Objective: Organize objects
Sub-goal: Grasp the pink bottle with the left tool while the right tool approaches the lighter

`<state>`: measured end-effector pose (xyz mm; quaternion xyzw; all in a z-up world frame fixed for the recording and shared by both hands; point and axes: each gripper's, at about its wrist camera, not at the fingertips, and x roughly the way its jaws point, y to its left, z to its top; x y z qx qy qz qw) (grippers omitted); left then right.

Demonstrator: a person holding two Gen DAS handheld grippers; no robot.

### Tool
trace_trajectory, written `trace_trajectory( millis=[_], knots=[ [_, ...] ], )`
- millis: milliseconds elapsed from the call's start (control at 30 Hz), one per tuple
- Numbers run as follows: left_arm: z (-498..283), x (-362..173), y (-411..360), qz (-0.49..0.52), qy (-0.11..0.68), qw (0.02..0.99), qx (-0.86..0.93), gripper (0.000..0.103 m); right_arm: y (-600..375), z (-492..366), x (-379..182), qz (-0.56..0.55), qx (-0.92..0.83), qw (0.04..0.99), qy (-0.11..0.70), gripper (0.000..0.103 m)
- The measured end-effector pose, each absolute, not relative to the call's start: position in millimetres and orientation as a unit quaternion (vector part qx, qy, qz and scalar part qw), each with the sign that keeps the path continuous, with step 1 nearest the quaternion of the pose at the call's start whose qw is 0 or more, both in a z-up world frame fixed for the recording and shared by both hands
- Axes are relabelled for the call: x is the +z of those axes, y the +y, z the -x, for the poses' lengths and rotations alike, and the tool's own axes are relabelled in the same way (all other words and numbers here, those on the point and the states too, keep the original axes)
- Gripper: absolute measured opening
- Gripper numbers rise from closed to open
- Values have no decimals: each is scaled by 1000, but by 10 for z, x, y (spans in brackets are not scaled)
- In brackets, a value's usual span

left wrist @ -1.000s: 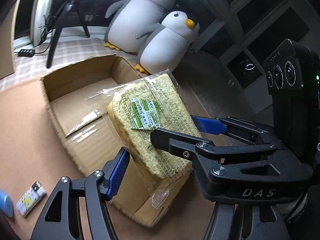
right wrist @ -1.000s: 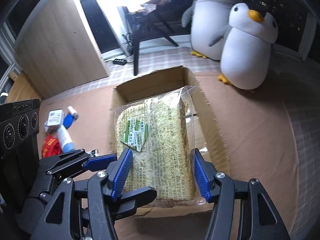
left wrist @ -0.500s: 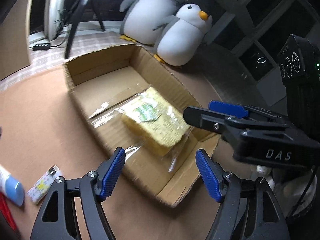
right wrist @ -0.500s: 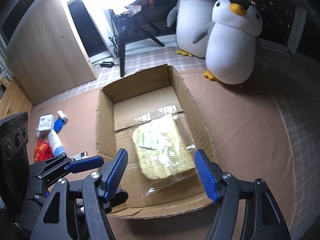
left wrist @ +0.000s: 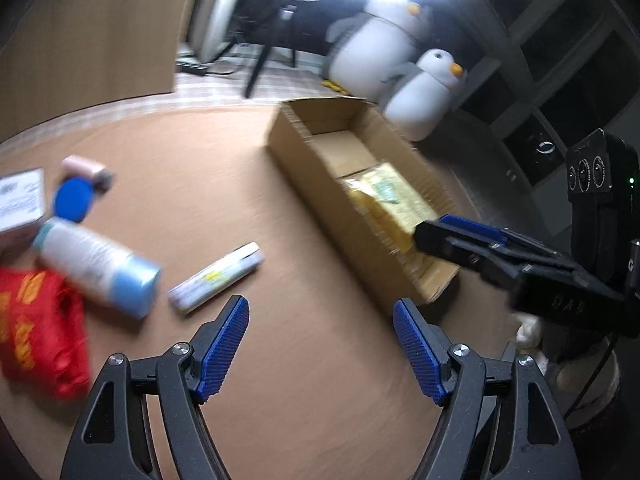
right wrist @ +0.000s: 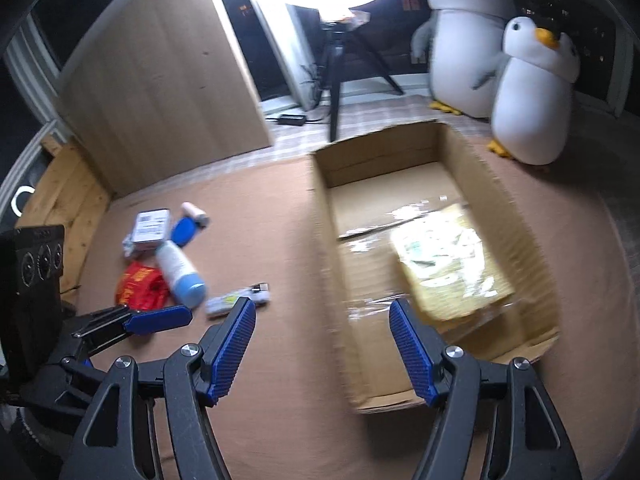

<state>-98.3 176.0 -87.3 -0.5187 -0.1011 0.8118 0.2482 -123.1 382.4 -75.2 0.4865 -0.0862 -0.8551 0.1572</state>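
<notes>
Through the left wrist camera we see our left tongs [left wrist: 320, 344] standing apart over bare brown table [left wrist: 224, 168], nothing between the blue pads [left wrist: 222, 350]; the jaws have just been opening. Toward the table's far right edge lies an open cardboard box [left wrist: 304, 184]. Inside it, at the near end, lies a wrapped yellow noodle pack [left wrist: 390, 196]; the far end of the box shows bare cardboard floor. At the table's left edge we find a loose cluster: a white bottle [left wrist: 94, 266] on its side with a pale blue end, a red bag [left wrist: 36, 328] touching it, a blue cap [left wrist: 72, 200], a small white carton [left wrist: 20, 196] and a pink roll [left wrist: 86, 168]. A small white packet [left wrist: 216, 276] lies apart from them, nearer the middle. Our right tongs [left wrist: 460, 232] reach in from the right over the box's near end.

Through the right wrist camera our right tongs [right wrist: 322, 344] are also apart and empty, their jaws having just been opening, over the box's [right wrist: 508, 200] near left corner. The noodle pack [right wrist: 448, 260] lies flat against the right wall, blurred. The bottle [right wrist: 180, 268], bag [right wrist: 140, 284], carton [right wrist: 150, 226] and packet [right wrist: 236, 300] sit left of the box. Two plush penguins [right wrist: 532, 92] stand beyond the table's far right corner.
</notes>
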Motion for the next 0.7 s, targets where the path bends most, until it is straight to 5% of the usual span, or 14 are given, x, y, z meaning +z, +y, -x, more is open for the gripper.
trace_trajectory(
  millis=[433, 700],
  knots=[
    [473, -1048, 342, 524, -151, 156, 824, 78, 3117, 1314, -848, -513, -832, 202, -65, 66],
    [850, -920, -31, 509, -158, 111, 839, 78, 2878, 1478, -962, -528, -821, 203, -74, 66]
  ],
)
